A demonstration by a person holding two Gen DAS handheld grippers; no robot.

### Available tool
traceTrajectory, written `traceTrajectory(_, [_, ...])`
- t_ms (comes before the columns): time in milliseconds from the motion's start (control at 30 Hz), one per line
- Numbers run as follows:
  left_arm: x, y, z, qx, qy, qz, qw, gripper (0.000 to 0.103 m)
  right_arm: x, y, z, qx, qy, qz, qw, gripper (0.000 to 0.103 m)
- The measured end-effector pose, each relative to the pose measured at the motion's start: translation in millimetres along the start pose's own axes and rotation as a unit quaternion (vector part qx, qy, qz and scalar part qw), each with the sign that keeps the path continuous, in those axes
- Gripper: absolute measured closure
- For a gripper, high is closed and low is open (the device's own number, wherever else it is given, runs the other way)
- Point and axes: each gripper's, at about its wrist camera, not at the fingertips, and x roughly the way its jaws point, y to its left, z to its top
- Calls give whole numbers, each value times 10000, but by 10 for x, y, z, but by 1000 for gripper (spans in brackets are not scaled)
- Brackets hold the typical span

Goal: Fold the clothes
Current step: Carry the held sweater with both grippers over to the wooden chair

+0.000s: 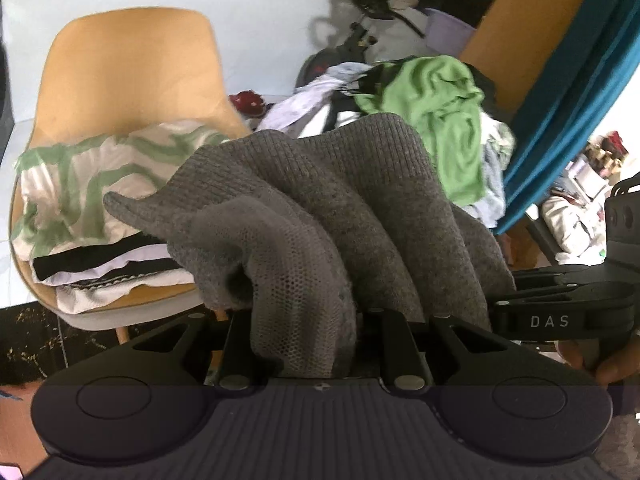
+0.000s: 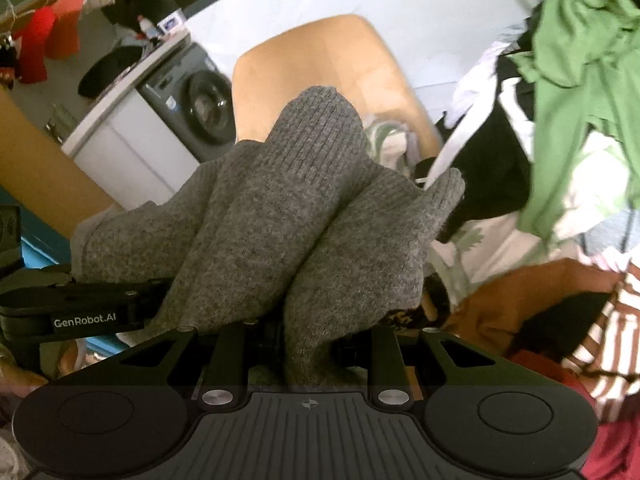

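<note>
A grey knitted garment [image 1: 320, 208] bunches up between the fingers of my left gripper [image 1: 316, 320], which is shut on it; the fingertips are buried in the knit. In the right wrist view the same grey garment [image 2: 280, 220] fills the middle, and my right gripper [image 2: 308, 332] is shut on it too, fingertips hidden by the fabric. The two grippers are close together: the right one [image 1: 560, 304] shows at the right edge of the left view, the left one [image 2: 80, 304] at the left edge of the right view.
A tan chair [image 1: 132, 64] ahead carries a stack of folded clothes, a green-and-white piece [image 1: 80, 184] on top. A heap of loose clothes with a green garment [image 1: 444, 120] lies to the right. A washing machine [image 2: 196, 108] stands far left. Brown and striped fabrics [image 2: 560, 312] lie lower right.
</note>
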Motion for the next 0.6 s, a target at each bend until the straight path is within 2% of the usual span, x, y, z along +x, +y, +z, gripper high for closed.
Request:
traceTrajectory(233, [247, 623, 356, -256, 103, 324, 9991, 82, 780, 133, 584, -241, 251, 225, 9991, 82])
traceTrajectory(500, [926, 1413, 1235, -594, 88, 854, 9945, 82, 1949, -56, 1787, -371, 512, 539, 9965, 82])
traceTrajectory(600, [1198, 1751, 1517, -747, 69, 997, 9922, 82, 2400, -88, 2191, -611, 637, 579, 9944, 82])
